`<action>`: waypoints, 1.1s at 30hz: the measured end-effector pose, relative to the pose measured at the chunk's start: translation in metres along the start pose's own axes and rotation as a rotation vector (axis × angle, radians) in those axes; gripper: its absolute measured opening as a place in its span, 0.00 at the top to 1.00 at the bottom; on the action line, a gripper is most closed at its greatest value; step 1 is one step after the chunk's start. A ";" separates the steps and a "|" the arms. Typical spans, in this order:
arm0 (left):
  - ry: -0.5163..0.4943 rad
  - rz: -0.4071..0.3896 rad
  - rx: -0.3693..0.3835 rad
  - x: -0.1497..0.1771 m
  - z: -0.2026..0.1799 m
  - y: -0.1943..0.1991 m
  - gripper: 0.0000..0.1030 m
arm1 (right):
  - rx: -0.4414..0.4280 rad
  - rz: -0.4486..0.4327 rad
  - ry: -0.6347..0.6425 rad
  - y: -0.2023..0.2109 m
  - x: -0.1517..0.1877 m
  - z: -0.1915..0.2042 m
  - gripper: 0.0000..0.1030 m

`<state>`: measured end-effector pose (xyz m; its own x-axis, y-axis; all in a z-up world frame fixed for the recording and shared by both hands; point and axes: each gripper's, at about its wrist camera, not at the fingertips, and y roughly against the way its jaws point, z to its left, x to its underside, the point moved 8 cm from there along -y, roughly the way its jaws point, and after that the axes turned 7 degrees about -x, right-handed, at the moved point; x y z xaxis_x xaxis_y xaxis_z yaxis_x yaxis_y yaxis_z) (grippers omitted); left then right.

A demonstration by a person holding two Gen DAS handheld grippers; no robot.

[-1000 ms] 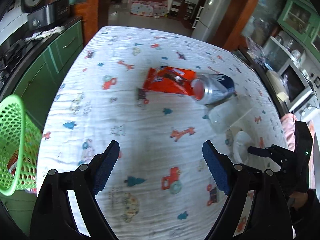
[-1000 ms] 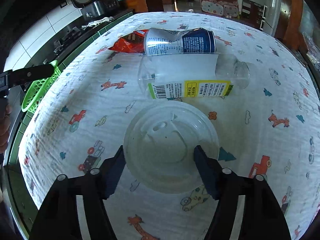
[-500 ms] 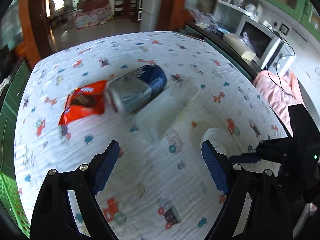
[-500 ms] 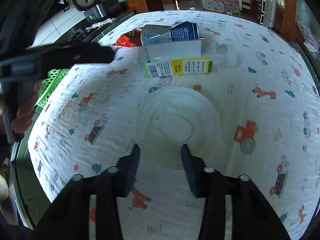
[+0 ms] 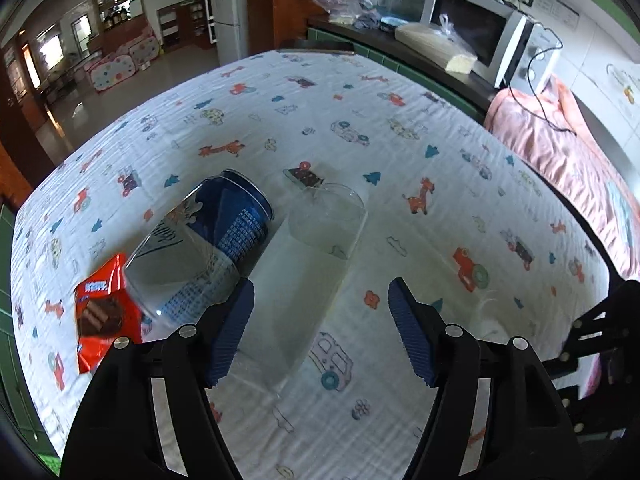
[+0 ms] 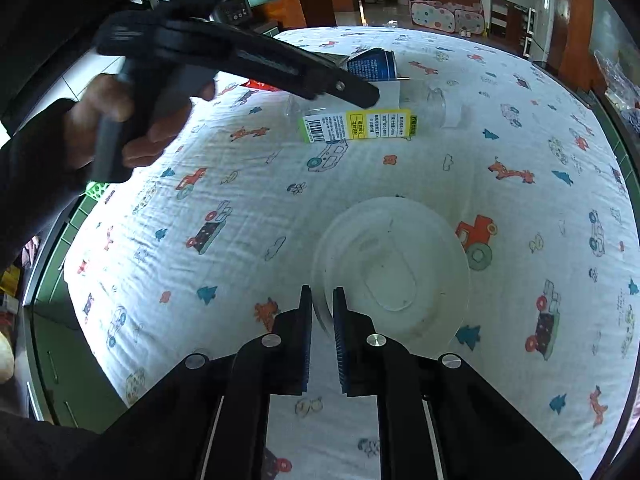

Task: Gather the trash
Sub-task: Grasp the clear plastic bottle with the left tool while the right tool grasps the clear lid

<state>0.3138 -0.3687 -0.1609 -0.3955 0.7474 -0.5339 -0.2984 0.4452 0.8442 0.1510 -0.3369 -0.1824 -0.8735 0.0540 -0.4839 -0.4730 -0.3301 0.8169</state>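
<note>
A clear plastic bottle (image 5: 316,264) with a yellow-green label (image 6: 360,128) lies on the cartoon-print tablecloth (image 5: 400,128). My left gripper (image 5: 322,308) straddles it, jaws closing, and the right pad stands off the bottle. A blue and silver can (image 5: 216,240) lies against the bottle, with a red snack wrapper (image 5: 100,312) to its left. In the right wrist view my right gripper (image 6: 322,300) is closing on the near rim of a white plastic lid (image 6: 396,268), pads tight on it.
A hand (image 6: 120,128) holds the left gripper at the upper left of the right wrist view. A green basket (image 6: 96,190) shows below the table's left edge. A microwave (image 5: 476,44) and a pink cloth (image 5: 560,148) lie beyond the table's right side.
The left gripper swung right from the basket side to over the bottle and its jaws narrowed. The right gripper's jaws came together from around the whole lid onto its rim.
</note>
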 end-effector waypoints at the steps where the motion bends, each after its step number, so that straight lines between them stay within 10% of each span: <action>1: -0.007 0.012 0.005 0.000 0.000 -0.004 0.33 | -0.002 0.000 -0.003 0.000 0.001 -0.001 0.90; 21: -0.143 0.102 -0.091 -0.003 -0.001 -0.049 0.35 | -0.016 0.028 -0.017 -0.004 0.014 -0.010 0.86; 33: -0.041 0.069 -0.110 0.018 -0.011 -0.026 0.44 | 0.065 0.036 0.068 -0.009 0.014 0.003 0.81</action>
<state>0.3052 -0.3719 -0.1928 -0.3831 0.7949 -0.4704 -0.3662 0.3368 0.8674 0.1427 -0.3306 -0.1957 -0.8811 -0.0212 -0.4725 -0.4502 -0.2686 0.8516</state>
